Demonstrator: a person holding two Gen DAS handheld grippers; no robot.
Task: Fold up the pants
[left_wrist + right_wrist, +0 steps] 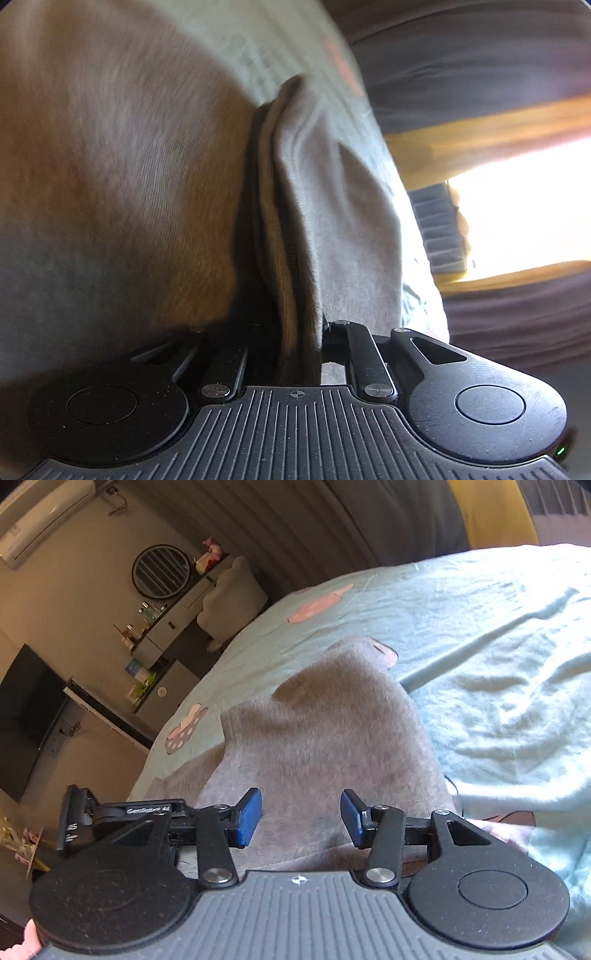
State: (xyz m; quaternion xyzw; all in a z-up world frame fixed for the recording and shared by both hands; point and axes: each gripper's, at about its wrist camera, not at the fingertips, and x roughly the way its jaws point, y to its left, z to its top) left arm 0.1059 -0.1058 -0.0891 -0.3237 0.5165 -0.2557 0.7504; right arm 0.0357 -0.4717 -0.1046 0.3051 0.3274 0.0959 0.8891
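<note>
The grey pants [325, 731] lie on a light blue bedsheet [498, 646], partly folded into a raised bunch. My right gripper [301, 818] is open, its blue pads [249, 818] spread just above the cloth, holding nothing. In the left wrist view my left gripper [295, 332] is shut on a thick folded edge of the pants [288, 229]; the cloth fills most of the view and hides the fingertips.
The bed's edge runs along the left in the right wrist view, with a dark TV [26, 716], a desk [173, 624] and a grey chair [232, 594] beyond it. Dark curtains and a bright window [528, 214] show in the left wrist view.
</note>
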